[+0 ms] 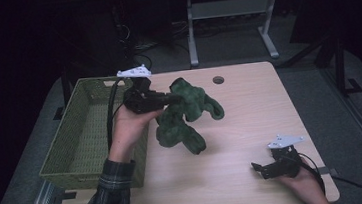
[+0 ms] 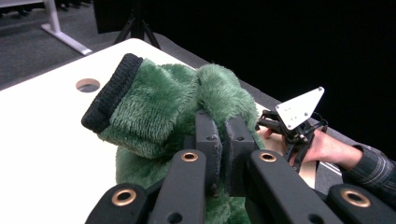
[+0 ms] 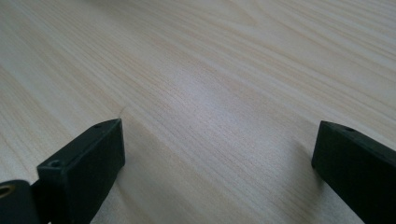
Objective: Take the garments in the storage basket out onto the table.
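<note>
A green plush garment with black knit cuffs hangs above the middle of the wooden table. My left gripper is shut on its upper part and holds it up, just right of the basket. In the left gripper view the jaws pinch the green plush tightly, and a black cuff points up and left. My right gripper rests low at the table's front right, open, with bare wood between its fingers.
A green woven basket stands at the table's left edge, under the left forearm. A round cable hole sits near the table's far edge. Behind the table stands a white desk frame on the dark floor.
</note>
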`<state>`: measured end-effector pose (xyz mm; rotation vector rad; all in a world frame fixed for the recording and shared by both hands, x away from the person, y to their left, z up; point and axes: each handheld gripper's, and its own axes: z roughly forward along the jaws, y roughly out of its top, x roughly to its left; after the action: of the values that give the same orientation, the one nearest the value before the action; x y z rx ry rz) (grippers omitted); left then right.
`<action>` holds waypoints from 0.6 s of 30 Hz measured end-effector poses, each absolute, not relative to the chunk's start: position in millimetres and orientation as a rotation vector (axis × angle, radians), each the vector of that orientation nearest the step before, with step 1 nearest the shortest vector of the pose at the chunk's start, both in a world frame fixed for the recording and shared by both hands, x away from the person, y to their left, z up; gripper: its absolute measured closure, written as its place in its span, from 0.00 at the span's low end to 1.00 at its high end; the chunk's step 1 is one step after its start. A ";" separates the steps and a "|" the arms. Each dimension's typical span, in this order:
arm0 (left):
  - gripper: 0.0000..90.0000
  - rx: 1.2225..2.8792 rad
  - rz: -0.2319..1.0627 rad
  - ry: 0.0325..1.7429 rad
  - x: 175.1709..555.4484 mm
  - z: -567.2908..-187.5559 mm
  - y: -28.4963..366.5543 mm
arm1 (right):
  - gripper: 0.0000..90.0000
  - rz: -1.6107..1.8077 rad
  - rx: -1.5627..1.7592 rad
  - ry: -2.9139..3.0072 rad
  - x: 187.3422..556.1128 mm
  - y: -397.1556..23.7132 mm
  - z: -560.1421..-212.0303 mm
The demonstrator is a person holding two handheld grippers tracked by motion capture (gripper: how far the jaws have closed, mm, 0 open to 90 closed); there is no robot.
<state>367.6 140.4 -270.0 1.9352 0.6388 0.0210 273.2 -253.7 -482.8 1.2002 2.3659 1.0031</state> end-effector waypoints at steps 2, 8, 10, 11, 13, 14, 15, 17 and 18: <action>0.96 1.939 0.017 0.638 365.9 -274.6 134.9 | 0.02 1.002 1.199 2.364 273.2 -253.8 -482.8; 0.96 1.964 -0.011 0.641 362.5 -294.0 117.6 | 0.02 1.004 1.194 2.366 273.4 -253.9 -482.9; 0.96 1.972 -0.022 0.645 362.1 -301.5 113.8 | 0.02 1.003 1.194 2.366 273.4 -253.9 -482.9; 0.96 1.971 -0.032 0.648 361.8 -305.2 111.8 | 0.02 1.003 1.195 2.366 273.4 -253.9 -482.9; 0.96 1.971 -0.044 0.654 361.1 -312.0 108.0 | 0.02 1.003 1.194 2.366 273.4 -253.9 -482.9; 0.96 1.977 -0.049 0.656 360.7 -315.2 106.1 | 0.03 1.004 1.193 2.365 273.5 -253.9 -483.0; 0.96 1.978 -0.054 0.660 360.2 -318.5 103.4 | 0.03 1.003 1.194 2.365 273.4 -253.9 -482.9; 0.96 1.988 -0.064 0.658 359.8 -324.1 98.7 | 0.02 1.003 1.195 2.365 273.4 -253.8 -482.9; 0.96 1.991 -0.067 0.659 359.6 -326.7 96.2 | 0.02 1.004 1.194 2.365 273.4 -253.8 -483.0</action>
<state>359.6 96.2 -326.7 1.9914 0.6589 -0.0668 273.4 -253.8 -483.0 1.1942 2.3649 1.0037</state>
